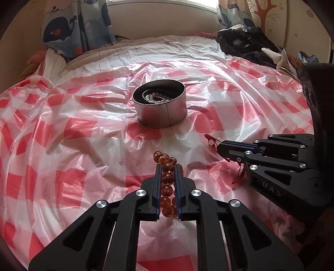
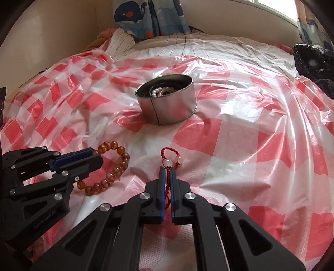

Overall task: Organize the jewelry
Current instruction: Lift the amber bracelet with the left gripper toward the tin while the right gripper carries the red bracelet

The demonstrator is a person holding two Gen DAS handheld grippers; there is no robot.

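Left tongs: closed on the amber bead bracelet, a run of beads pinched between the fingers; the loop lies on the sheet.
Right tongs: closed on the red cord bracelet, whose pale beads and knotted loop stick out past the tips at 12 o'clock.
Round metal tin: open, on the bed at 12 o'clock from both tongs, well apart from them.
Inside the tin: pearl strand coiled with other pieces I cannot make out.
Red-and-white checked plastic sheet: crinkled, spread over the bed.
Whale-print curtain: at the head of the bed.
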